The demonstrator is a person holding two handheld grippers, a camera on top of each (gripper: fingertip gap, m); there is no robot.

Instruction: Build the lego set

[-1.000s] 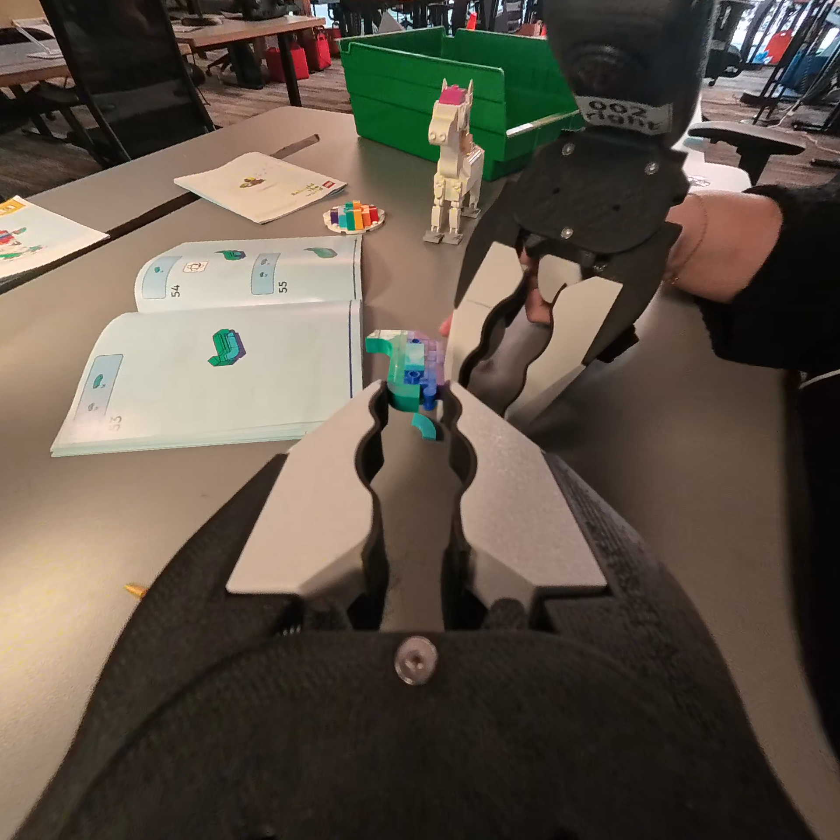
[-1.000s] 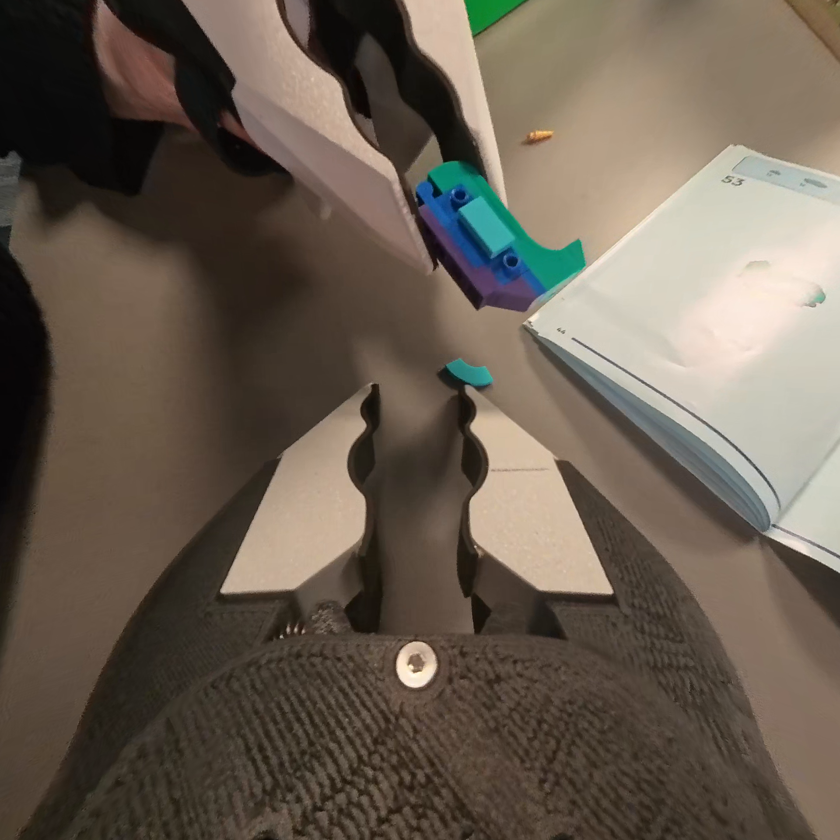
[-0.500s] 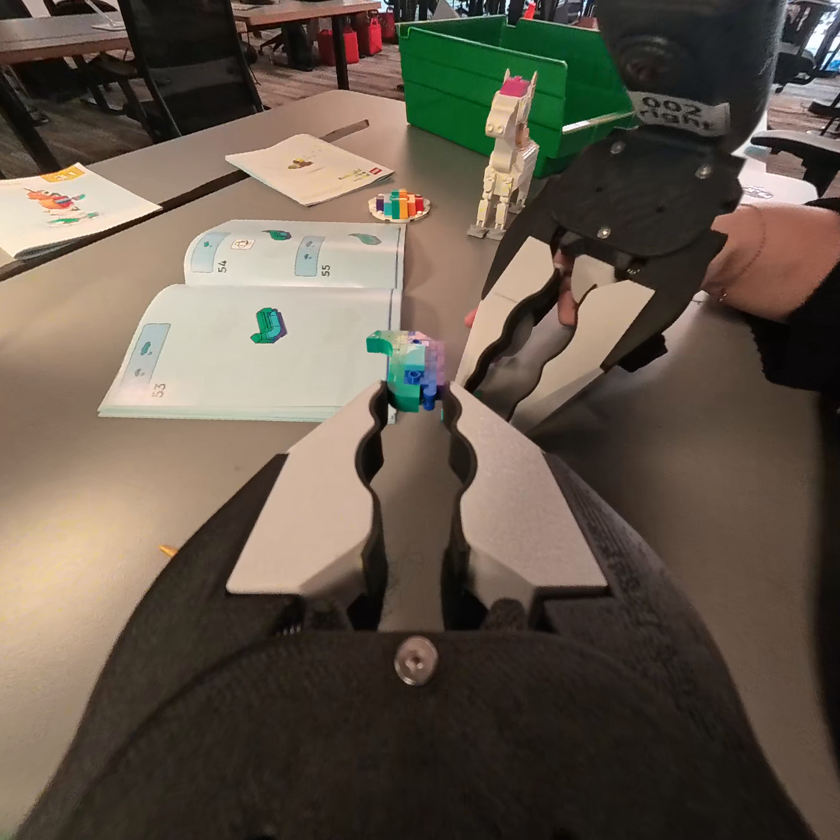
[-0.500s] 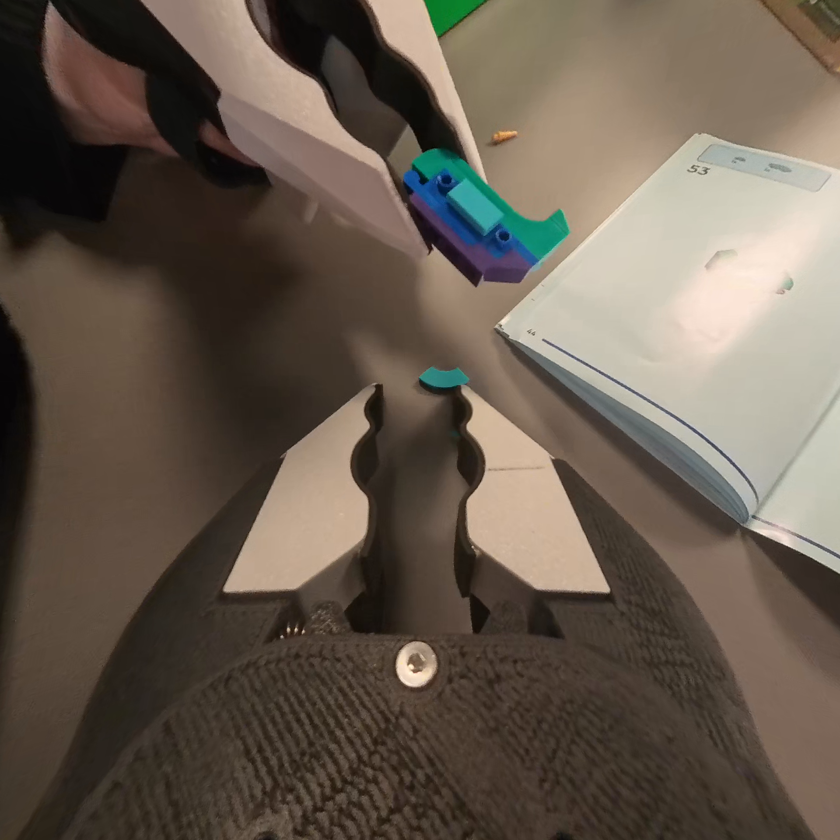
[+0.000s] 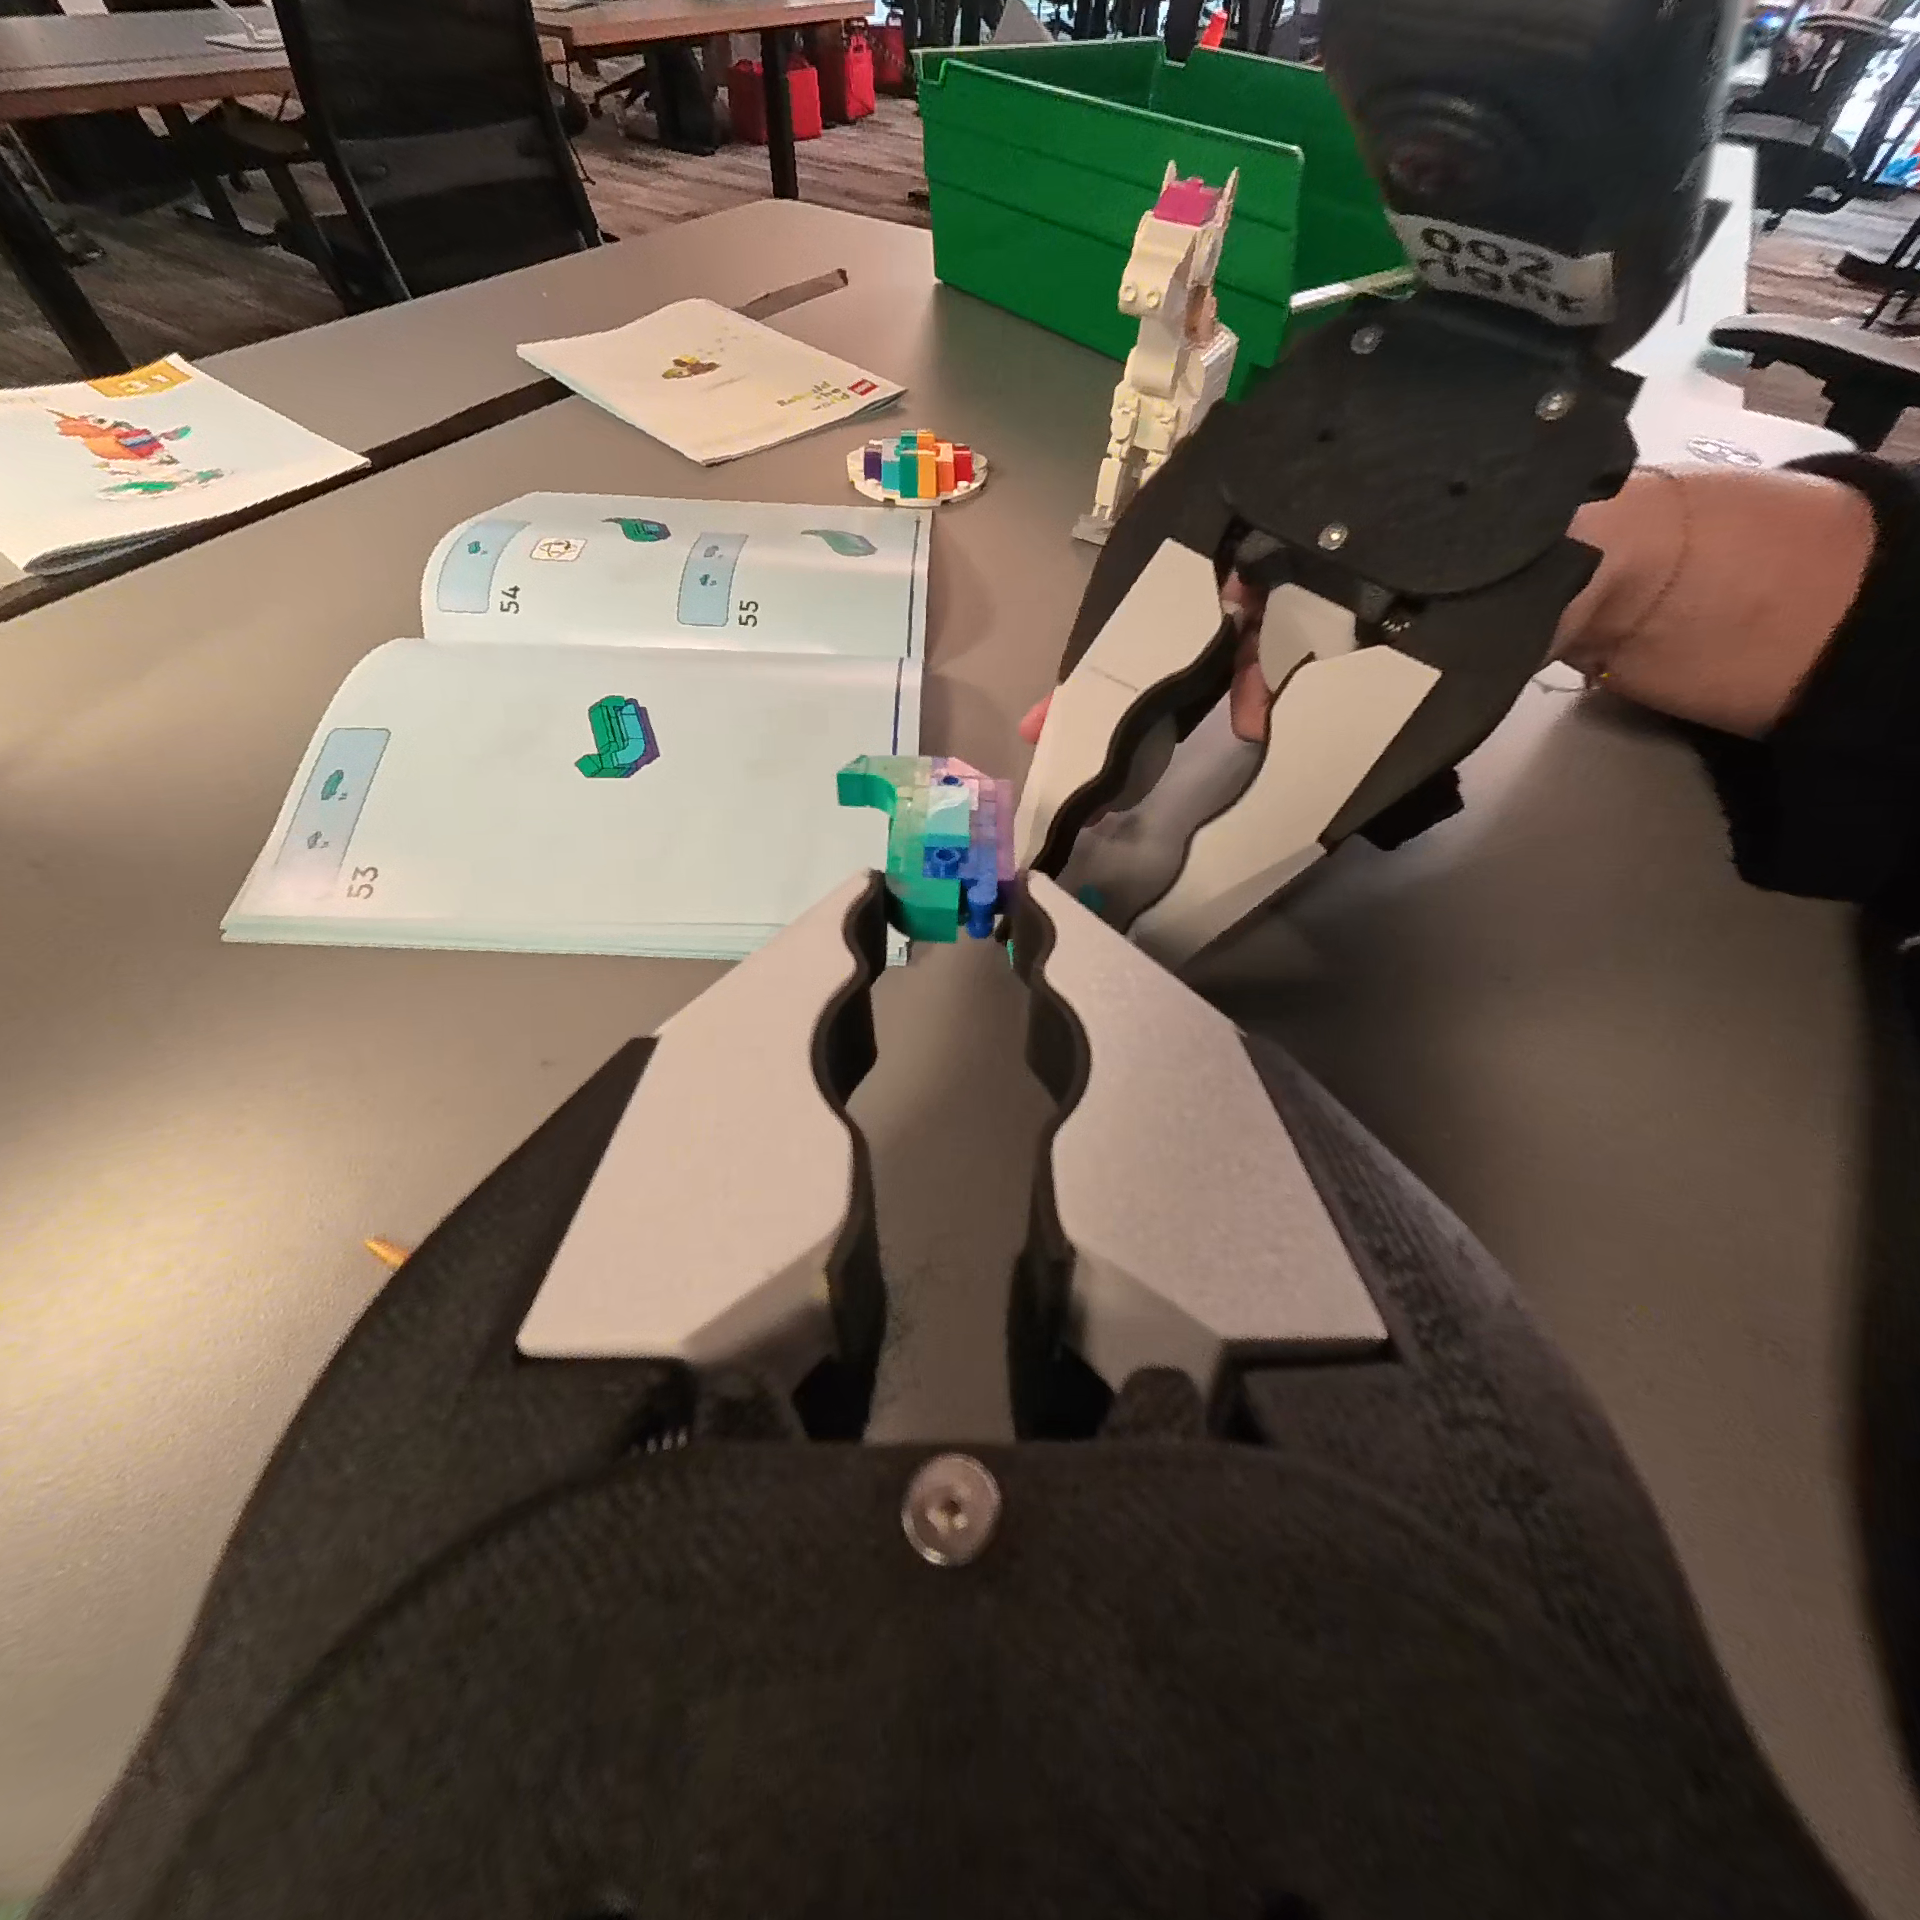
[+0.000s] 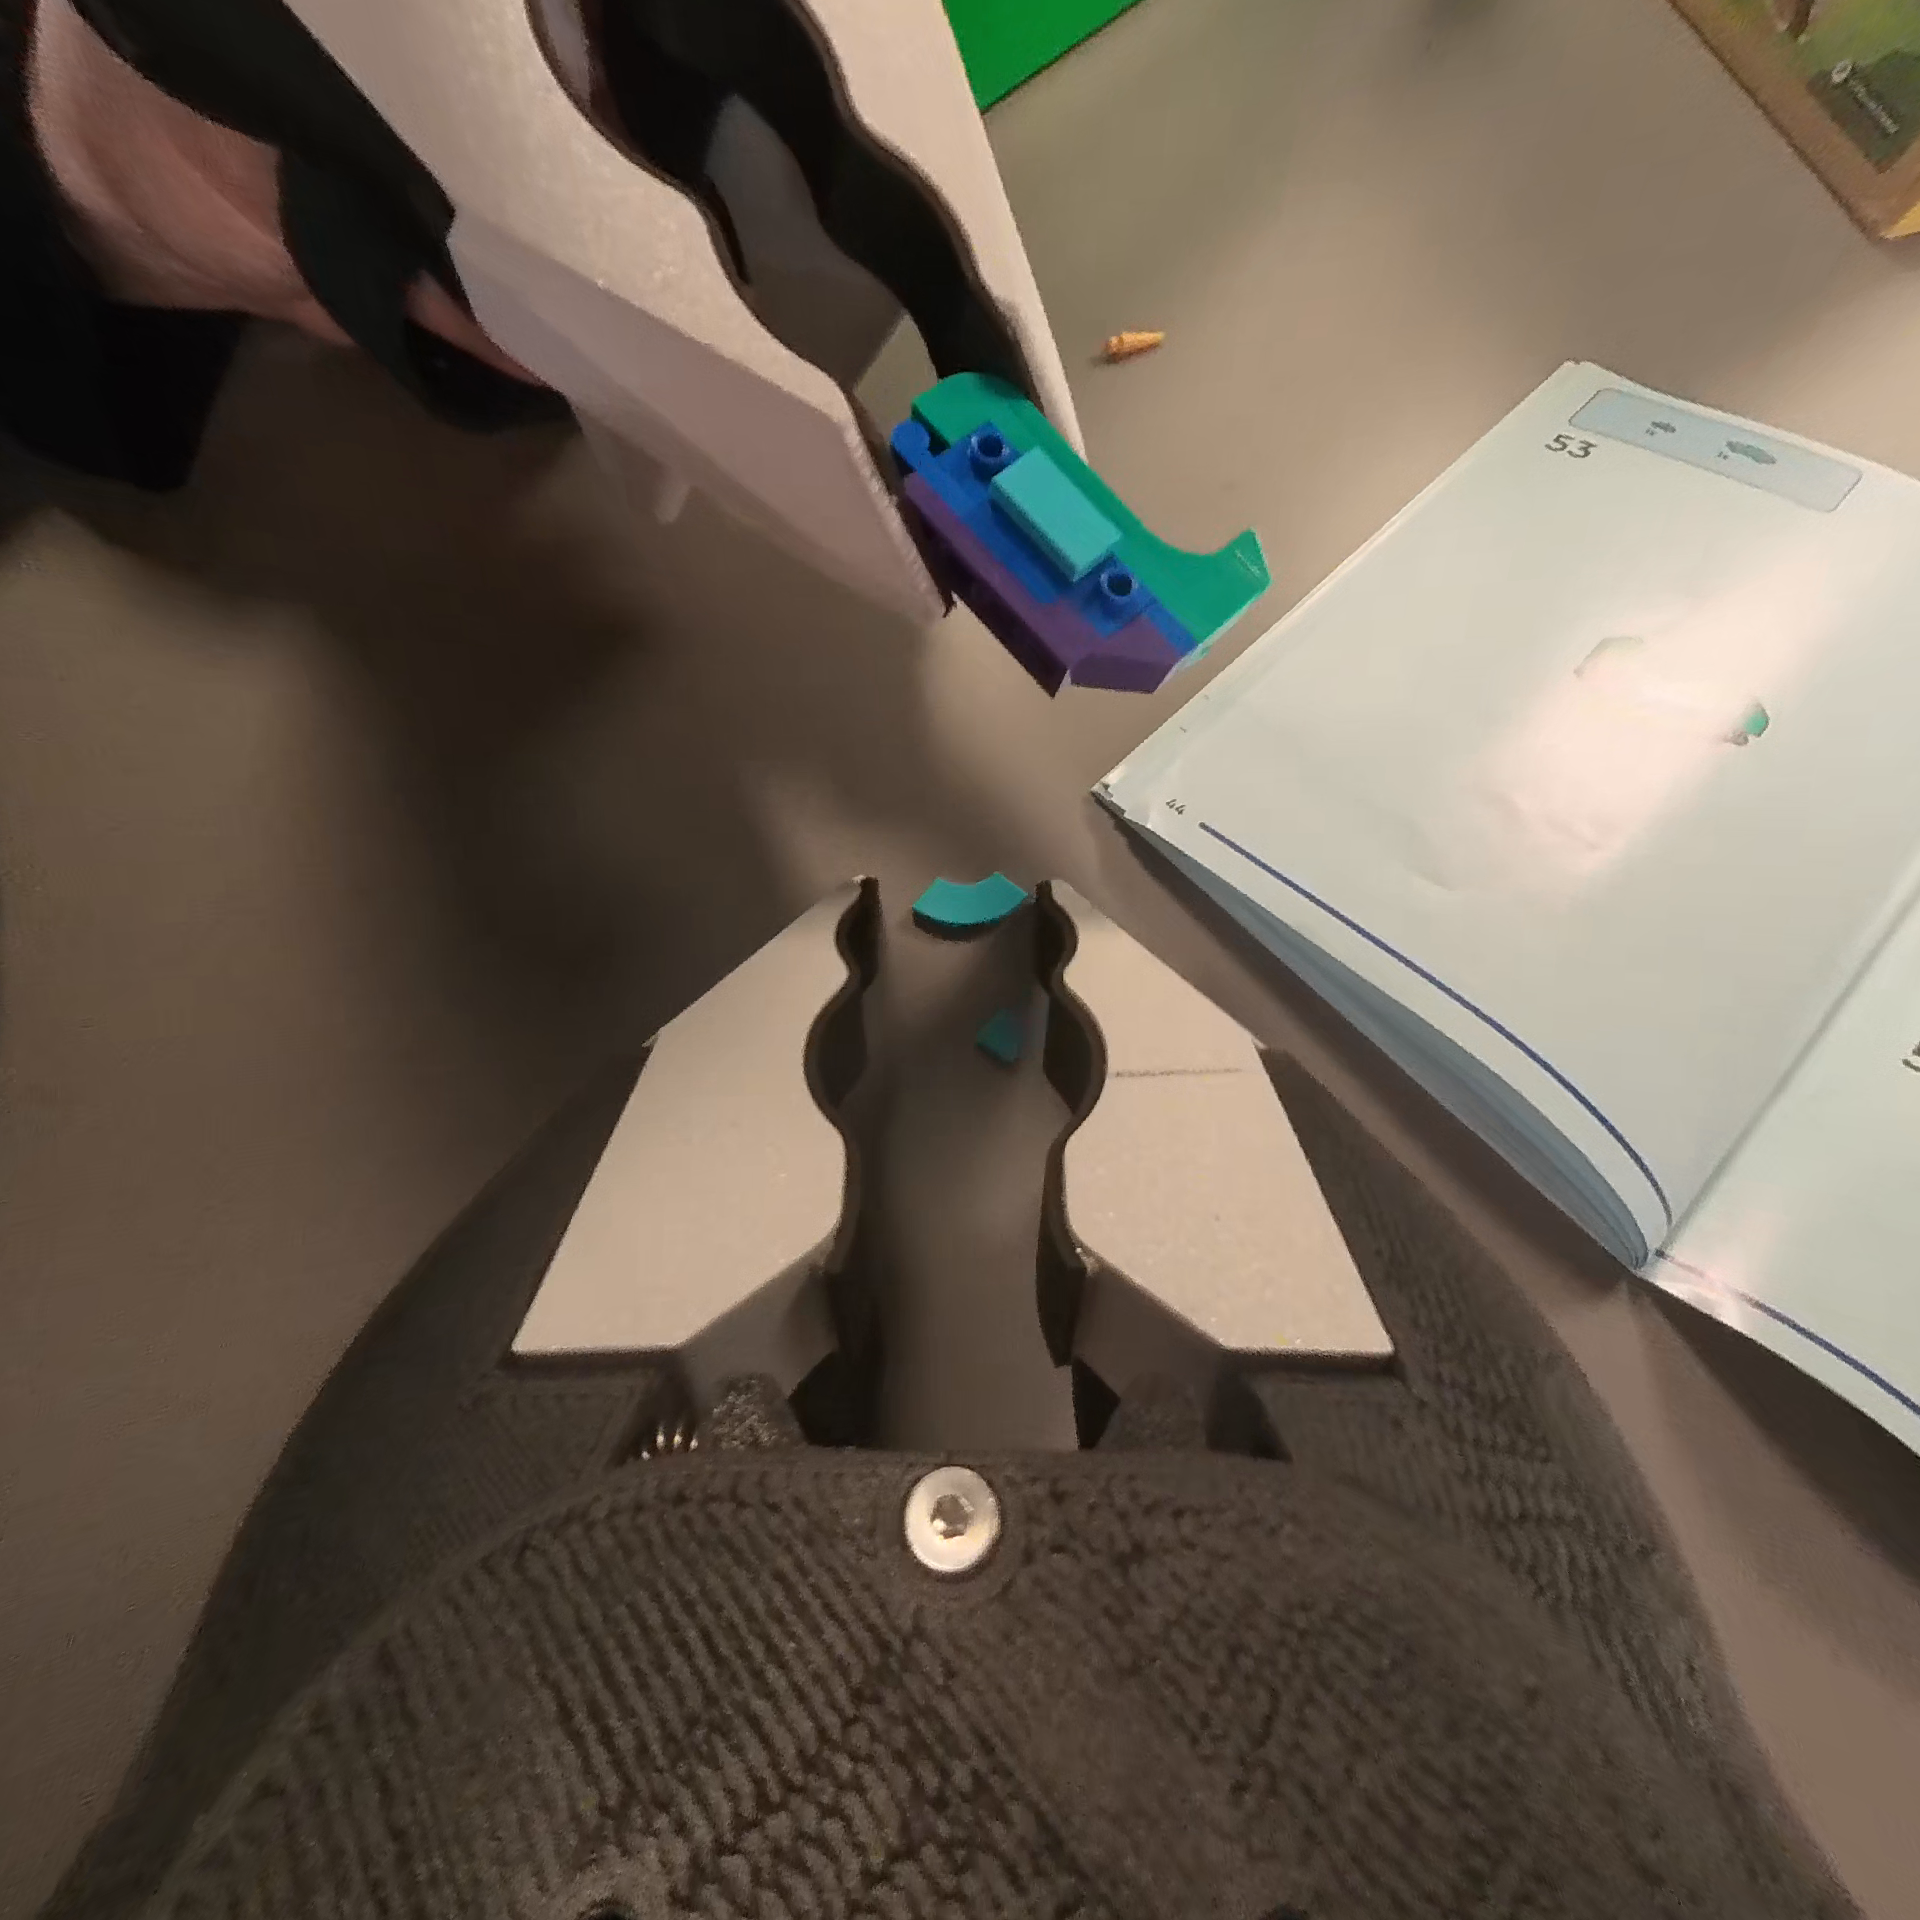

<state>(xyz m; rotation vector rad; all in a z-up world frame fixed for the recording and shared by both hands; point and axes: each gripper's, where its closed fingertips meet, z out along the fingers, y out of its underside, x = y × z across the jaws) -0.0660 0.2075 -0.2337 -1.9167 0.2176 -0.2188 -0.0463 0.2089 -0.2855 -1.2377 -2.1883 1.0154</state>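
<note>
Teal tile (image 6: 961, 900) is lying flat on the table (image 6: 364, 831) between the gaping right tool's (image 6: 951, 885) tips, light, thin and slippery, likely best pinched by its edges, while the left tool (image 5: 945, 896) is clamping the stiff build (image 5: 930, 831) above.

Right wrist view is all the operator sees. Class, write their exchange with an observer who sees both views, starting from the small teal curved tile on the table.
Operator: My open right gripper frames the small teal curved tile; the left gripper holds a green, blue and purple brick assembly. What's beyond the open pale-blue instruction booklet?
Observer: A round white plate of coloured bricks.
Operator: Any finished model?
Observer: A white brick llama stands upright before a green plastic bin.
</note>
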